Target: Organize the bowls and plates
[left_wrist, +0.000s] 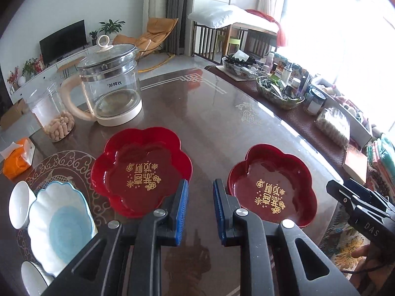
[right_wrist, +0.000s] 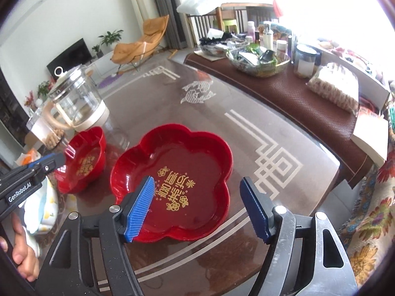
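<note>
Nearest the left wrist camera, the left tool (left_wrist: 200, 208) hangs over bare desk (left_wrist: 222, 123) with its blue pads drawn to a narrow gap and nothing between them; it sits just short of the space between the two red plates. The right tool (right_wrist: 197, 207) stands wide and empty, its left pad over the near rim of the right red plate (right_wrist: 172, 182) and its other pad out past the plate's right edge, so no grip is on that plate. The left red plate (left_wrist: 142, 170) lies flat on the desk just beside the right one, apart from it. To the left, close to the desk's near edge, a blue-and-white scalloped bowl (left_wrist: 60, 224) rests among small white bowls (left_wrist: 21, 203), tilted against them as far as can be told. Farther back stand a glass kettle (left_wrist: 111, 83) and a plastic jar (left_wrist: 53, 113) of snacks, and beyond those a side bench crowded with bottles and glass dishes (left_wrist: 279, 91). In my judgement the sorting is barely begun, with both plates still unstacked. The main risk is the glossy desk and the slick, lobed plate rims: a pinch on a curved lobe could slip, or push the plate sliding toward its neighbour. Carrying a plate leftward could also clip the leaning bowl and tip it off the near edge, or brush the kettle handle.
</note>
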